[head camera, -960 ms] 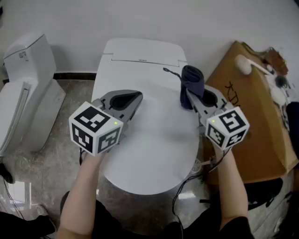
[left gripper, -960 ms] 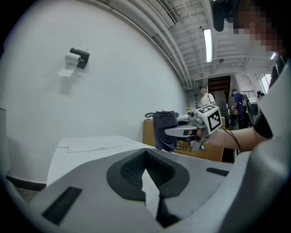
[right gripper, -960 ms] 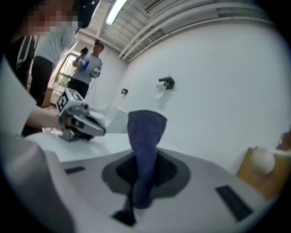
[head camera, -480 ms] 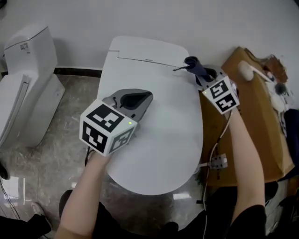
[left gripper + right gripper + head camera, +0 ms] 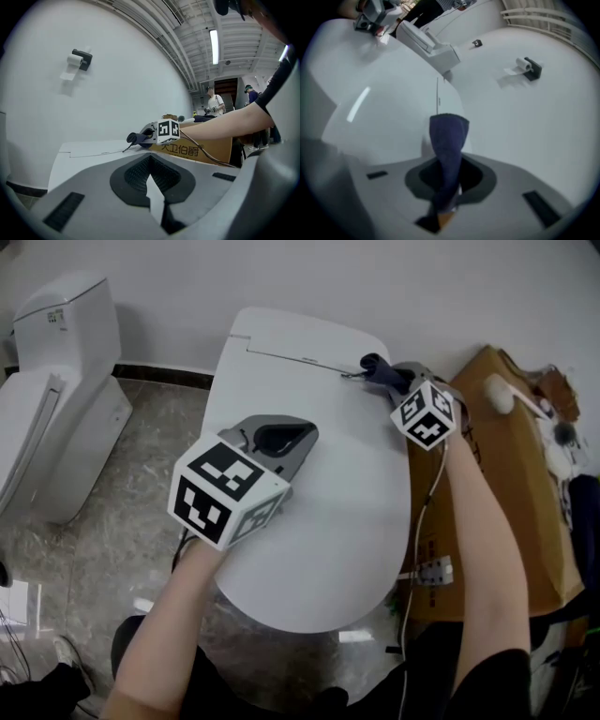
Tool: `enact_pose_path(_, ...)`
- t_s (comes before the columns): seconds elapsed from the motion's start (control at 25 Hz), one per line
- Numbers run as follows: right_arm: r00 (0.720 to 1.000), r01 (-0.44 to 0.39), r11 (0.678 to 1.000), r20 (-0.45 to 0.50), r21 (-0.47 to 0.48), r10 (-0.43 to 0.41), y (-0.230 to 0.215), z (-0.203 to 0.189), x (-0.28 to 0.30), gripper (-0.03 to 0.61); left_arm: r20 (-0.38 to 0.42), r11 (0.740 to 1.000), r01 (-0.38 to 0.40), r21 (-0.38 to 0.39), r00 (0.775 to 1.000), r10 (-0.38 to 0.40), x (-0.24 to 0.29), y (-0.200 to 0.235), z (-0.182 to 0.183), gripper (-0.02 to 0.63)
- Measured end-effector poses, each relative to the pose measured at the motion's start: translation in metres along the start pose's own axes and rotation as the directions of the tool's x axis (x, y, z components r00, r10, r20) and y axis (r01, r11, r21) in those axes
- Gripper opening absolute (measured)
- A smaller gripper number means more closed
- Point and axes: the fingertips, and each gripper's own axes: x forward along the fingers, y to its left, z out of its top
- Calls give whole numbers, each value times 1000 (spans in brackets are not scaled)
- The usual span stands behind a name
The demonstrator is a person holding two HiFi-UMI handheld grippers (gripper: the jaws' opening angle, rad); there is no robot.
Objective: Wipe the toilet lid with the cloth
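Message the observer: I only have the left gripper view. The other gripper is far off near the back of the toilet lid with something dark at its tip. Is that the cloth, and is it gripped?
Observer: Yes. The right gripper view shows the right gripper shut on the dark blue cloth, which sticks out past the jaws.
Operator: Where on the lid is it?
Observer: In the head view the cloth is at the rear right corner of the toilet lid. I cannot tell whether it touches.
Operator: And where is my gripper?
Observer: The head view puts the left gripper over the lid's left middle. A second toilet stands on the floor to its left.
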Motion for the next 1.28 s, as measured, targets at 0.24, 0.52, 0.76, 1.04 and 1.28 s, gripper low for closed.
enact_pose_path(0.24,996,-64,997,-72,-38,61,16,-12,15,66,0,1000,-4,0,1000,4,1,2,-2,12)
enact_pose_path(0.52,990,-112,992,-89,-65,106,36,-13,14,66,2,1000,-1,1,1000,1,1,1,-1,12)
enact_pose_path(0.76,991,-118,992,-73,-52,114,41,-11,8,66,0,1000,4,1,1000,-4,0,1,-1,12)
enact_pose_path(1.04,989,-134,989,-67,-63,130,47,-9,-2,65,2,1000,-1,1,1000,1,1,2,-1,12)
enact_pose_path(1.28,987,-149,986,-66,-71,144,54,-6,-13,66,2,1000,-5,1,1000,5,2,4,-1,12)
